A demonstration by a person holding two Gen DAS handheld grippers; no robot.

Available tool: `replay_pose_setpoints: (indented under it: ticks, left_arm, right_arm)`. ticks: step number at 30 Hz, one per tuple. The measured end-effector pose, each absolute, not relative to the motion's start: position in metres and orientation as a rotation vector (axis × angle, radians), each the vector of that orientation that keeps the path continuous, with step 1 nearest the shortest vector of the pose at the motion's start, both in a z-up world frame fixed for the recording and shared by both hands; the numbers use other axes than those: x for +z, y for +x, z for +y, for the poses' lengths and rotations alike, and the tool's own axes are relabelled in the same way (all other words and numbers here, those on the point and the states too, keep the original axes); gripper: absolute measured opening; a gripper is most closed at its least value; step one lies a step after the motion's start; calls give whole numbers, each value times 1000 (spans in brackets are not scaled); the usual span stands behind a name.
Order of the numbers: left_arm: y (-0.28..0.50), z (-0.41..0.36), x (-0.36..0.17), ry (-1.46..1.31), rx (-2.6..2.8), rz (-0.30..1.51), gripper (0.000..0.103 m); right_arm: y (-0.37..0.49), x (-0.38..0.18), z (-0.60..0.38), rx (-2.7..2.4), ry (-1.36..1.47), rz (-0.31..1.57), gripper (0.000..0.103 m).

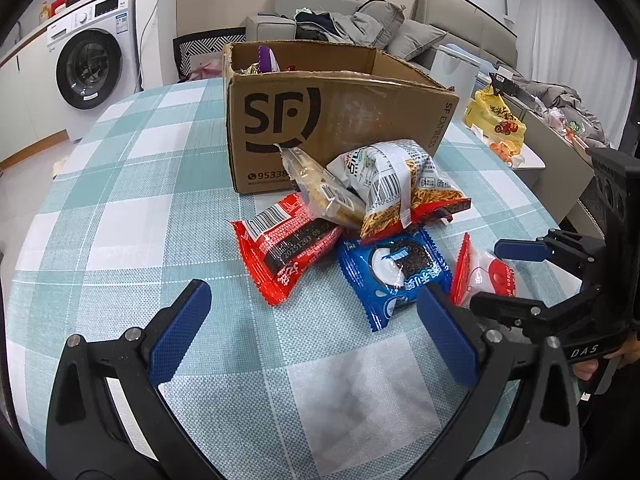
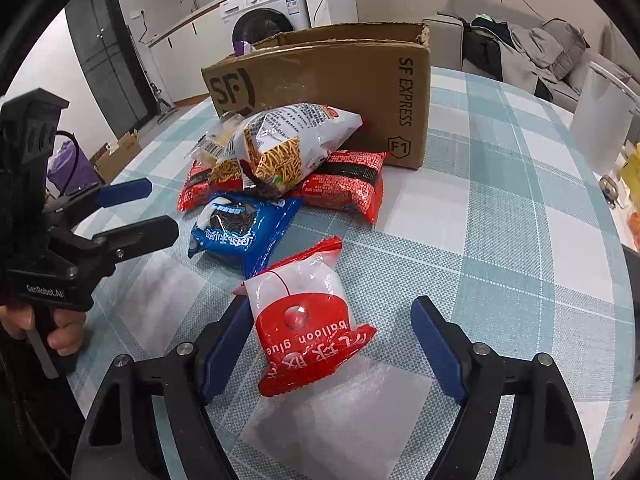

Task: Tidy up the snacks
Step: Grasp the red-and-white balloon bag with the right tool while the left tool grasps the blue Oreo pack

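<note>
The balloon-glue packet (image 2: 308, 320) is straddled on the bench (image 2: 500, 240) by the right claw (image 2: 328, 344), parted and not yet gripping. Closure is judged next, then transfer into the cardboard box (image 2: 340, 80). The left claw (image 1: 312, 336) is held open, empty.

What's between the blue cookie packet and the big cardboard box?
In both wrist views, a pile of snacks: a noodle-snack bag on top of red packets, between the blue cookie packet and the cardboard box.
</note>
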State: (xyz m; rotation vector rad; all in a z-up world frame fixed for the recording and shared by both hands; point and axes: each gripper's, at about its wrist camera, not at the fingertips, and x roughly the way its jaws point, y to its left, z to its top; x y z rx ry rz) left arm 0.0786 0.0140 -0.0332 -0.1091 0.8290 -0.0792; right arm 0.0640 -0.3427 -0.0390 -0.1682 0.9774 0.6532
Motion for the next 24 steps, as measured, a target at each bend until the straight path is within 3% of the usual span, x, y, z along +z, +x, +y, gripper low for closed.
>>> replay_pose_setpoints:
  ticks: [3,5,11,24]
  left_arm:
    - [78,13,-34,-106,-79,831,102]
    - [78,12,-35,-104,-82,832,102]
    - [79,10,-36,-104,-84,833,102]
    - [84,-7,-42,-99,-82,859,102]
  right_arm:
    - [64,-37,-343,659,-156,970,72]
    - [64,-37,-344,669,-141,970,60]
    - [65,-33,-348,680,-93,948,48]
    - [70,-13,-369,624,23,879,47]
